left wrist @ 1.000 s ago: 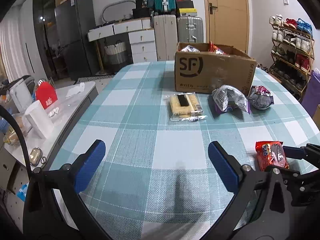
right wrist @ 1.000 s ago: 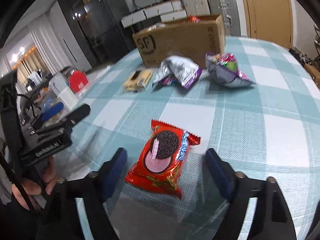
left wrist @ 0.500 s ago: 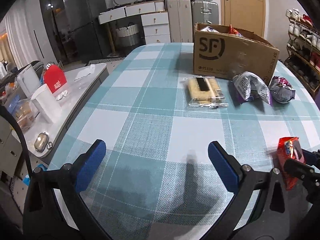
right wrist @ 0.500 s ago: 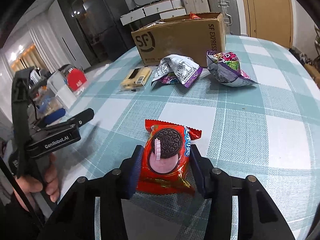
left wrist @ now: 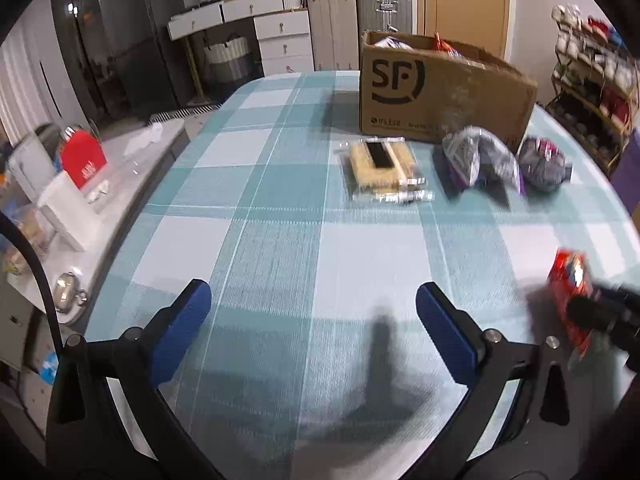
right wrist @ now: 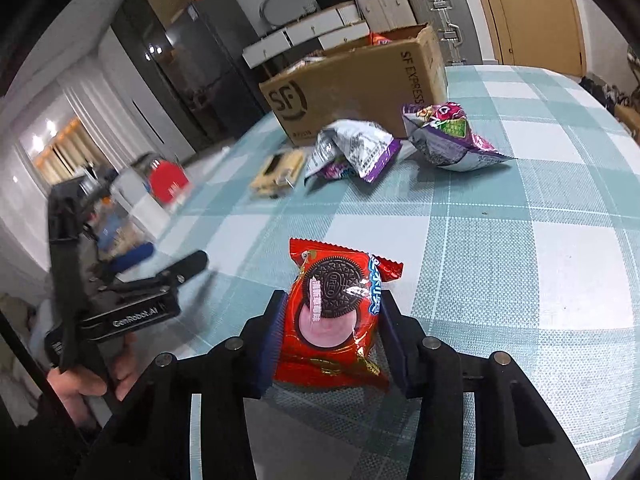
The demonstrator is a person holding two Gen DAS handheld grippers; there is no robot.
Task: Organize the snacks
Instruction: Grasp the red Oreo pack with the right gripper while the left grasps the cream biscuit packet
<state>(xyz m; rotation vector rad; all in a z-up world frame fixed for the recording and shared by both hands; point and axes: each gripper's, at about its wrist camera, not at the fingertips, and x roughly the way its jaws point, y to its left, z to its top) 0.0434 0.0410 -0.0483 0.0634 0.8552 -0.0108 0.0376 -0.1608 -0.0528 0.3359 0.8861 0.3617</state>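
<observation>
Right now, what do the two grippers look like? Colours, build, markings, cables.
Both are the same make: black plastic frames with jointed linkage arms and silver pivot pins, ending in blue ribbed pads. The left gripper has a black cable arcing past its left edge. Seen from the right gripper, the left's black body carries white "GenRobot.AI" lettering. No sleeve is clearly visible.

Four snack packets [right wrist: 335,312], one cardboard box [right wrist: 352,92].

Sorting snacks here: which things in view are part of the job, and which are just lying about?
Job:
- red Oreo packet, pinched in the right gripper
- yellow biscuit pack
- silver-purple bag
- purple bag
- cardboard box

Lying about:
- suitcases
- shoe rack
- red item on the side counter
</observation>
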